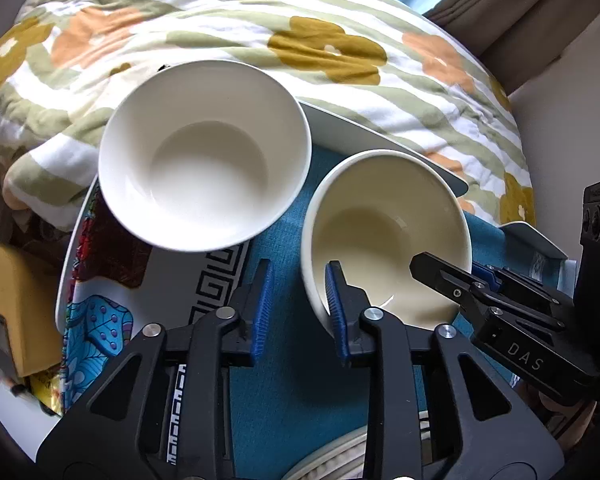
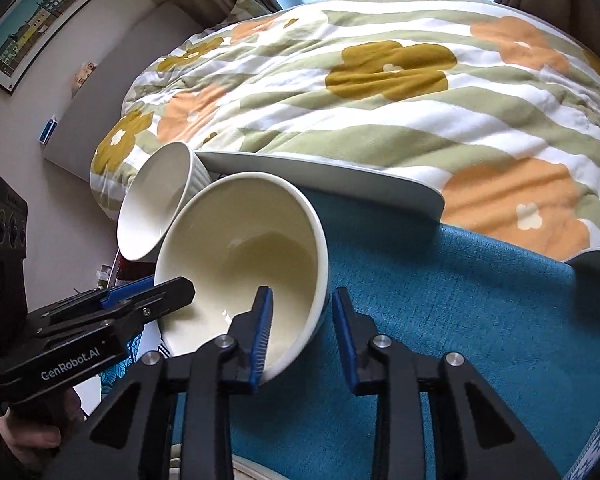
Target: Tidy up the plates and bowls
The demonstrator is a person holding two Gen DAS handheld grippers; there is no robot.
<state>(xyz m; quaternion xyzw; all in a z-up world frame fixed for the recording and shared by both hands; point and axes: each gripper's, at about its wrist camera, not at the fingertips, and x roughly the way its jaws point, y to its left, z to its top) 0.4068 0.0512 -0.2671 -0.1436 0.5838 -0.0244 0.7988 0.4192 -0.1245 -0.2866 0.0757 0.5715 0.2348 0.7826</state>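
Note:
A cream bowl (image 1: pixel 384 236) sits on a teal cloth (image 1: pixel 300 380); it also shows in the right wrist view (image 2: pixel 244 256). A larger white bowl (image 1: pixel 204 152) rests on a patterned plate (image 1: pixel 100 304) to its left, also seen in the right wrist view (image 2: pixel 156 208). My left gripper (image 1: pixel 298 312) is open, its jaws astride the cream bowl's near-left rim, right pad inside. My right gripper (image 2: pixel 302 332) is open, its jaws astride the bowl's right rim, left pad inside. Each gripper shows in the other's view, the right one (image 1: pixel 500 308) and the left one (image 2: pixel 100 308).
A flowered quilt (image 1: pixel 260 32) lies just behind the dishes. A grey tray (image 1: pixel 380 132) edge runs behind the bowls. A ribbed white dish rim (image 1: pixel 332 460) shows under my left gripper. A yellow box (image 1: pixel 12 300) stands at the left.

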